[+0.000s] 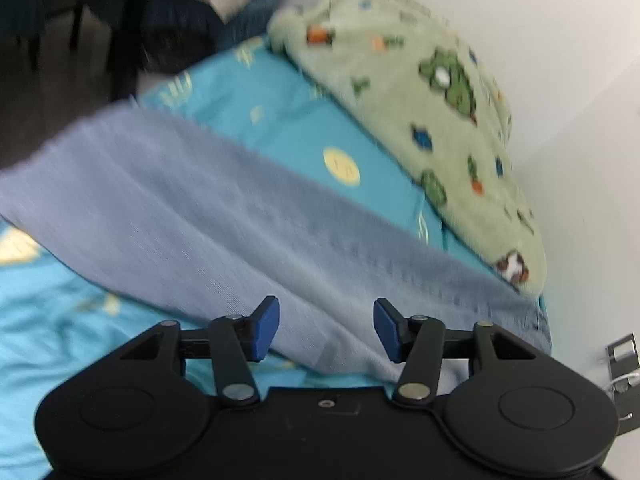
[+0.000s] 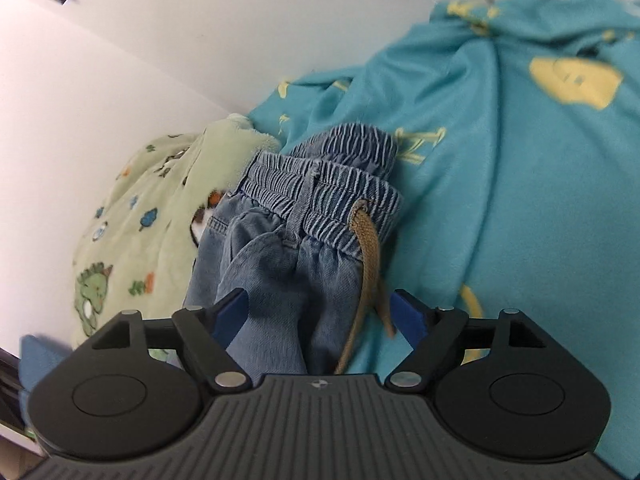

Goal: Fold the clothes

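Observation:
Blue denim trousers lie stretched across a turquoise bed sheet. My left gripper is open just above the trouser leg, its blue pads apart and holding nothing. In the right wrist view the trousers' elastic waistband with a tan drawstring lies bunched on the sheet. My right gripper is open, its jaws standing either side of the denim below the waistband without closing on it.
A green fleece blanket with dinosaur print lies along the white wall; it also shows in the right wrist view. Dark furniture legs and floor are past the bed's far edge. A wall socket is at right.

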